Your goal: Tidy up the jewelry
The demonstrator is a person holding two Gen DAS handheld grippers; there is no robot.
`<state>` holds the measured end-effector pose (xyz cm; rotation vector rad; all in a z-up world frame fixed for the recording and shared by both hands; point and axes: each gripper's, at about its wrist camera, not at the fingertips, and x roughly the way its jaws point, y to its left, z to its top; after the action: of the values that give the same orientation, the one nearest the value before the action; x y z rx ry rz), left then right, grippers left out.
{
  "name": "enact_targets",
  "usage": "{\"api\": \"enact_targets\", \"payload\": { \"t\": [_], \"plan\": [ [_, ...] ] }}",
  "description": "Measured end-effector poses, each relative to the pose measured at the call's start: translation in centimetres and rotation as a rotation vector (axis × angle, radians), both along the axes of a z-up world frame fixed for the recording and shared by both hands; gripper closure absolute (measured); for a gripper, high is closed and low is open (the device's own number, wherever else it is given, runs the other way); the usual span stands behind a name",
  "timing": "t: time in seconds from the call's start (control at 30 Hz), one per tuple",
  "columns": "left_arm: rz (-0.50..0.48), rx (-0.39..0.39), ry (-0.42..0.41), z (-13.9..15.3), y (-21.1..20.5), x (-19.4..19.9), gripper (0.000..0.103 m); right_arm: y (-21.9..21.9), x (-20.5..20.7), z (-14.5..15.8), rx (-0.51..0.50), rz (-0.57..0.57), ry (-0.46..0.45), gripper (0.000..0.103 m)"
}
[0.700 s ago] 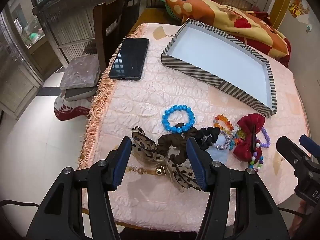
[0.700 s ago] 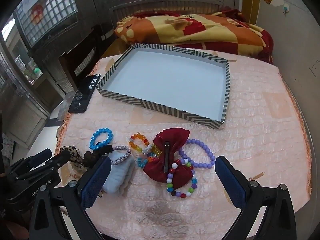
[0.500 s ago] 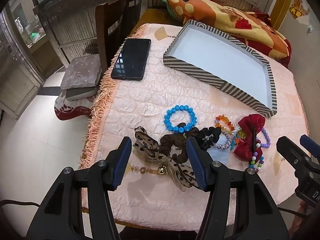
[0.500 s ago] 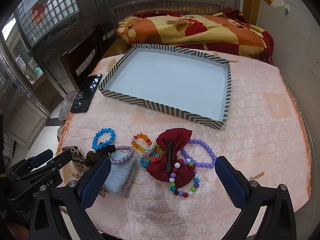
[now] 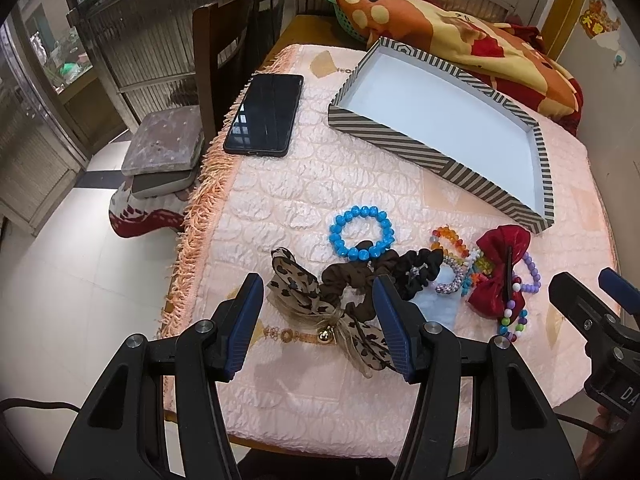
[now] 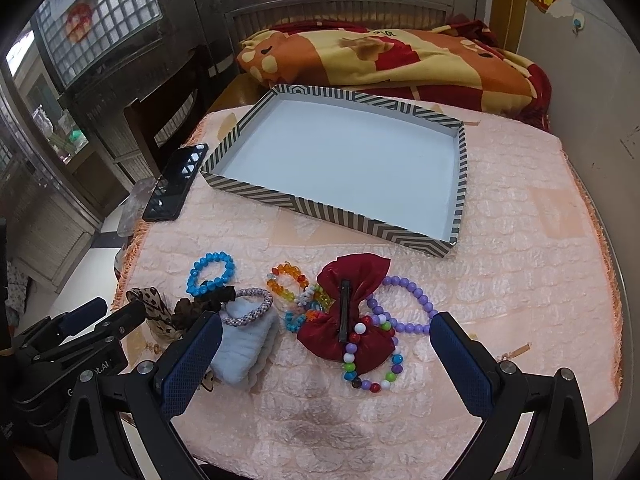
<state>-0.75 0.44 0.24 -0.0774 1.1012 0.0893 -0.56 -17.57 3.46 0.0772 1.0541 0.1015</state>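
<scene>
One striped tray [image 6: 304,205] with a bare pale floor lies at the far middle of the desk [image 6: 520,248], and the jewelry sits in a loose cluster along the near edge. Counted there: one blue bead bracelet [image 5: 362,232], one orange bead bracelet [image 6: 286,277], one purple bead bracelet [image 6: 412,304], one multicolour bead bracelet [image 6: 372,368], one woven lilac bangle [image 6: 248,307], one red bow [image 6: 352,320] with a dark clip across it, one leopard bow [image 5: 320,304] with a small gold bell, one brown scrunchie [image 5: 352,284], one black scrunchie [image 5: 420,268] and one pale blue cloth piece [image 6: 244,348]; a few small mixed beads lie tangled by the red bow and cannot be counted. One phone [image 5: 266,114] lies face up at the fringed left edge, beside the tray. The left tongs [image 5: 318,320] hover over the leopard bow and brown scrunchie with their jaws apart and nothing gripped. The right tongs [image 6: 326,356] stand spread at their widest above the red bow and the multicolour bracelet, also holding nothing. Open cloth lies to the right of the cluster and between cluster and tray; the near edge is close under both tongs. A blanket [image 6: 400,60] is heaped behind the tray, and one chair [image 5: 224,52] stands at the left edge. White lettering on each tongs' body is only partly visible and cannot be read; red paper with gold characters hangs on the far wall, too small to read.
</scene>
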Motion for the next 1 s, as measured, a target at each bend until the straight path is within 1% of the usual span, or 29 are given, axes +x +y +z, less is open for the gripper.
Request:
{"api": "enact_targets", "payload": {
  "t": [0.03,0.1,0.13,0.23,0.27,0.3,0.33,0.47,0.5,0.57,0.67,0.7,0.83,1.0],
  "plan": [
    [0.001,-0.002,-0.018,-0.1,0.0,-0.1,0.046,0.0,0.0,0.1,0.012,0.000,0.001,0.000],
    [0.003,-0.004,-0.005,-0.1,0.1,-0.1,0.046,0.0,0.1,0.0,0.008,-0.001,0.003,0.000],
    [0.004,-0.015,-0.005,-0.1,0.1,0.0,0.046,0.1,0.1,-0.1,0.009,-0.001,0.002,0.000],
    [0.003,-0.008,-0.018,-0.2,0.2,-0.1,0.046,0.1,0.1,-0.1,0.028,0.000,0.014,0.000],
    [0.004,-0.009,-0.018,-0.2,0.2,-0.1,0.046,0.1,0.2,-0.3,0.019,0.000,0.019,0.000],
    [0.005,-0.026,-0.019,-0.3,0.3,0.0,0.046,0.1,0.2,-0.3,0.025,0.000,0.025,0.000],
    [0.004,-0.066,-0.018,-0.5,0.4,0.1,0.046,0.1,0.2,-0.5,0.023,0.000,0.023,0.000],
    [0.004,-0.072,-0.045,-0.6,0.5,0.1,0.046,-0.1,0.3,-0.4,0.054,-0.007,0.047,0.000],
    [0.003,-0.071,-0.044,-0.7,0.5,0.1,0.046,0.0,0.3,-0.6,0.032,-0.006,0.033,0.000],
    [0.004,-0.079,-0.051,-0.8,0.6,0.2,0.046,0.0,0.4,-0.7,0.020,-0.010,0.037,0.000],
    [0.005,-0.118,-0.066,-0.8,0.6,0.3,0.046,0.1,0.3,-0.8,0.014,-0.007,0.031,0.000],
    [0.006,-0.119,-0.065,-0.9,0.6,0.3,0.046,0.1,0.3,-0.9,0.011,-0.006,0.018,0.000],
    [0.004,-0.114,-0.037,-0.9,0.5,0.4,0.046,0.0,0.4,-0.9,0.019,-0.007,0.026,0.000],
    [0.005,-0.101,-0.024,-0.9,0.4,0.4,0.046,0.0,0.6,-1.0,0.021,-0.005,0.037,0.000]
  ]
}}
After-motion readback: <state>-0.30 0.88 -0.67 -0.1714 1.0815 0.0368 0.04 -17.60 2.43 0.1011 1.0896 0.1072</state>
